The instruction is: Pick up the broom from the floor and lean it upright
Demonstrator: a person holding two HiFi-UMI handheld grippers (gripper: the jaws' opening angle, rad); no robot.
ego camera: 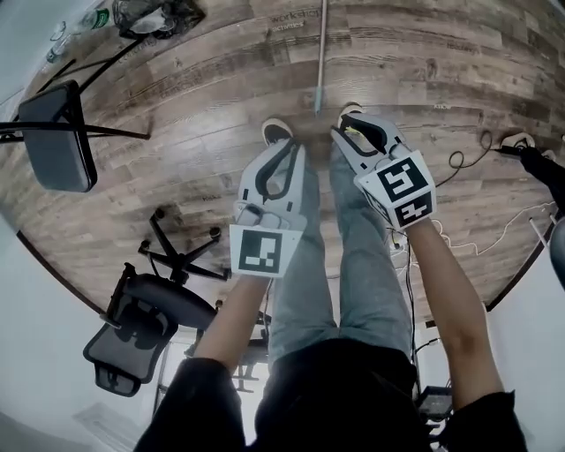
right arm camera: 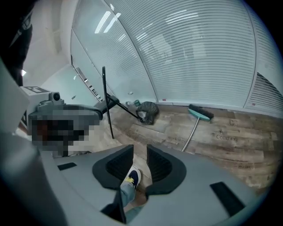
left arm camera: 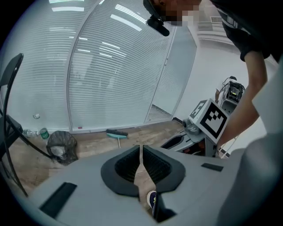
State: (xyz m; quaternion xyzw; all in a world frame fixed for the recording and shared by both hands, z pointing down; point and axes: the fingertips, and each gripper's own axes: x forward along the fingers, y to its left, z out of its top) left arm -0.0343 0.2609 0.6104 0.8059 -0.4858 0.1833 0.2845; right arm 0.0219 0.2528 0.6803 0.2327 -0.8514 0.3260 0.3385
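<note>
The broom lies flat on the wooden floor. In the head view only its grey handle shows, running away from the person's shoes. Its teal head with dark bristles lies near the blinds, also visible as the broom head in the right gripper view. My left gripper is over the left leg, its jaws shut with nothing in them. My right gripper hangs over the right shoe; its jaws stand apart with only shoe and floor behind the gap. Both are short of the broom.
A folding chair stands at the left and an office chair at the lower left. A black bag and bottles lie by the far wall. Cables trail on the floor at the right.
</note>
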